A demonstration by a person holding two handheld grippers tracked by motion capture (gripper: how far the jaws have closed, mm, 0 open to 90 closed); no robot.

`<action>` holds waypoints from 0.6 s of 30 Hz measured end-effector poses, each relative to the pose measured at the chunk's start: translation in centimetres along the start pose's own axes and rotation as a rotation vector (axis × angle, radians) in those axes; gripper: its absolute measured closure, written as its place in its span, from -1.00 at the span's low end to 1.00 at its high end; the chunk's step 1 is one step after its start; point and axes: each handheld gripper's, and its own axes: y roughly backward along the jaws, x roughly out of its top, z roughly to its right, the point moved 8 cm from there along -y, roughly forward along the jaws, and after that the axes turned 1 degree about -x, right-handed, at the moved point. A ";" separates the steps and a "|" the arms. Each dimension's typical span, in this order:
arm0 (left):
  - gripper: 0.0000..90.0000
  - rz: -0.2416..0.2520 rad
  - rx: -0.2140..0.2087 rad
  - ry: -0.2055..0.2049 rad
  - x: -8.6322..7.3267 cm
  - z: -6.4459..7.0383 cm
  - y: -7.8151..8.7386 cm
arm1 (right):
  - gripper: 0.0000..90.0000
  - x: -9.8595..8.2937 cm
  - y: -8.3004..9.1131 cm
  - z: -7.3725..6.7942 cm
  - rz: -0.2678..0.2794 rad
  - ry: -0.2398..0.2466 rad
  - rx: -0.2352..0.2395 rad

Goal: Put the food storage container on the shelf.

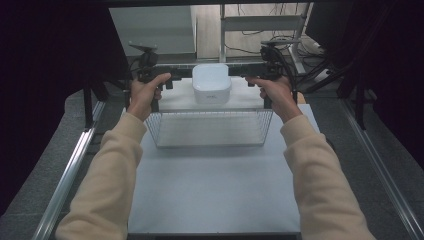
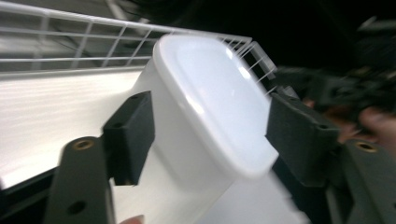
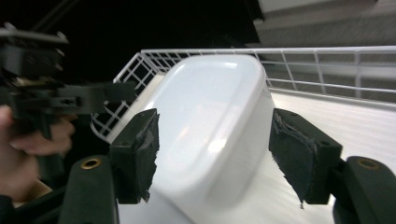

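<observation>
We see the white box [image 1: 211,83] sitting in the wire basket [image 1: 210,135] at its far side, between our two grippers. The left gripper [image 2: 210,135] has its jaws apart either side of the box, pads near its walls. The right gripper [image 3: 215,154] likewise straddles it, jaws apart, not clamped.

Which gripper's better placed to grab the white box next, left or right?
Near even, slight edge to the right gripper: the white box sits squarely between its open jaws. The left gripper is open around it too, but its view is tilted and blurred. Neither clearly touches it.
</observation>
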 end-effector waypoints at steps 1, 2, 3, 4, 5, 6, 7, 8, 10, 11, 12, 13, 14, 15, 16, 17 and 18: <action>-0.33 -0.001 0.009 -0.026 -0.4 0.4 0.5 | -0.31 -0.4 0.5 -0.1 0.001 0.031 -0.007; -0.35 0.001 0.012 -0.038 -0.7 0.7 0.9 | -0.33 -0.9 1.1 -0.2 0.005 0.063 -0.015; -0.36 0.006 0.019 -0.054 -1.2 1.1 1.4 | -0.35 -1.3 1.5 -0.3 0.004 0.081 -0.019; -0.37 0.004 0.032 -0.081 -1.9 1.6 1.9 | -0.36 -1.7 2.1 -0.4 0.009 0.102 -0.020; -0.38 0.002 0.040 -0.096 -2.4 1.8 2.2 | -0.38 -2.4 2.9 -0.5 0.017 0.126 -0.019; -0.39 -0.002 0.053 -0.121 -3.3 2.2 2.7 | -0.38 -2.8 3.4 -0.6 0.017 0.135 -0.020; -0.40 -0.008 0.059 -0.137 -4.0 2.6 3.1 | -0.39 -3.6 4.2 -0.7 0.024 0.151 -0.024; -0.41 -0.006 0.069 -0.158 -5.0 3.0 3.5 | -0.40 -4.2 4.9 -0.8 0.027 0.168 -0.026; -0.42 -0.011 0.080 -0.184 -6.5 3.4 4.1 | -0.41 -5.7 6.3 -0.8 0.043 0.199 -0.035; -0.43 -0.010 0.079 -0.193 -7.3 3.6 4.4 | -0.41 -6.3 6.7 -0.8 0.043 0.208 -0.038; -0.43 -0.013 0.081 -0.202 -8.2 3.8 4.6 | -0.41 -7.1 7.3 -0.7 0.048 0.224 -0.042; -0.44 -0.015 0.082 -0.211 -9.1 4.0 4.9 | -0.41 -8.0 7.8 -0.7 0.048 0.238 -0.043; -0.44 -0.016 0.082 -0.219 -10.0 4.1 5.0 | -0.41 -8.9 8.3 -0.7 0.047 0.250 -0.044; -0.44 -0.024 0.084 -0.230 -11.0 4.2 5.1 | -0.41 -9.9 8.8 -0.6 0.051 0.263 -0.048; -0.44 -0.027 0.085 -0.237 -11.7 4.2 5.2 | -0.41 -10.8 9.2 -0.5 0.049 0.275 -0.053; -0.44 -0.023 0.089 -0.243 -12.6 4.2 5.3 | -0.41 -11.5 9.6 -0.3 0.047 0.279 -0.060; -0.43 -0.019 0.103 -0.243 -13.7 4.0 5.4 | -0.41 -12.5 9.9 -0.1 0.050 0.284 -0.060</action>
